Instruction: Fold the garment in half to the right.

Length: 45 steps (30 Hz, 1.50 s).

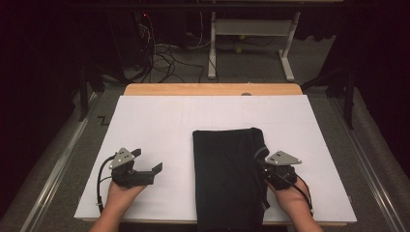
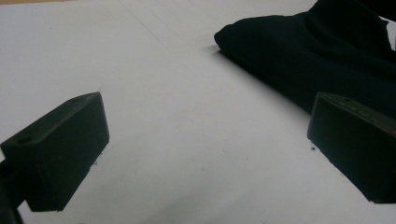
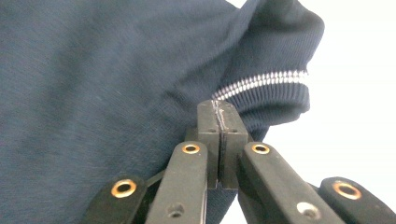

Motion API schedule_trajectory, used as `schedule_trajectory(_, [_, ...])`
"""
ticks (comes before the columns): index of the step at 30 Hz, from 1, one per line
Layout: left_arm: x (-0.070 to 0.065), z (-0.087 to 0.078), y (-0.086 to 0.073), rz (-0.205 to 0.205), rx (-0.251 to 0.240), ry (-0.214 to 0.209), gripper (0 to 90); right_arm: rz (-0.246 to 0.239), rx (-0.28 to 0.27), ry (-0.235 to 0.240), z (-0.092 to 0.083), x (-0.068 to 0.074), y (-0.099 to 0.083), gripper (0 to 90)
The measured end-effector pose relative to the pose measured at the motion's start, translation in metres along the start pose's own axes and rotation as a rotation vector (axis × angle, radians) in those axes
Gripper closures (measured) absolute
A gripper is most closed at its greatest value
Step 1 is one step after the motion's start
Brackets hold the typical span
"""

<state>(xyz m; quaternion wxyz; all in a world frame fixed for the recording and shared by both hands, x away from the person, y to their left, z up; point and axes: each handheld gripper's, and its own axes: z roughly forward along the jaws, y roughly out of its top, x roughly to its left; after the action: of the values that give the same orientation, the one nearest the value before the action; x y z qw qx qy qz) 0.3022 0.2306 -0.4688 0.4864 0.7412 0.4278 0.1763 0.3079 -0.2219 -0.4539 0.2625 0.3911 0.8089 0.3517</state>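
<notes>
folded dark garment (image 1: 227, 179) lies at 6 o'clock on white surface (image 1: 154, 121). right claw (image 3: 222, 123) clenched, apparently pinching fabric edge by zipper (image 3: 261, 81); thin bite could slip. left claw (image 2: 205, 140) released, idle at 9, so cloth may drag.

From my high view the room is dim: the floor and far corners sink into near black, and only the white sheet on the tabletop (image 1: 159, 125) catches even light from above. The dark navy knit garment with a silver zip (image 1: 227, 179) reads there as a flat black patch without detail. In the left gripper view the near black pads (image 2: 60, 154) are soft and cast faint shadows. The right gripper view is sharp on the knit, its white background blown out.
</notes>
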Motion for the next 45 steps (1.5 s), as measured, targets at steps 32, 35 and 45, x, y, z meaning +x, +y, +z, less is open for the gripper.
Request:
schedule_trajectory(32, [-0.001,0.005,-0.001,-0.004,-0.004,-0.024,0.0,0.266,-0.232,-0.059,-0.051,-0.066,-0.071,24.3])
schedule_trajectory(35, [-0.001,0.005,0.001,-0.002,-0.013,-0.030,0.0,0.291,-0.275,-0.053,-0.054,-0.065,-0.069,10.9])
schedule_trajectory(45, [-0.001,0.006,0.002,0.000,-0.025,-0.040,0.0,0.236,-0.298,-0.023,-0.052,-0.054,-0.065,0.1])
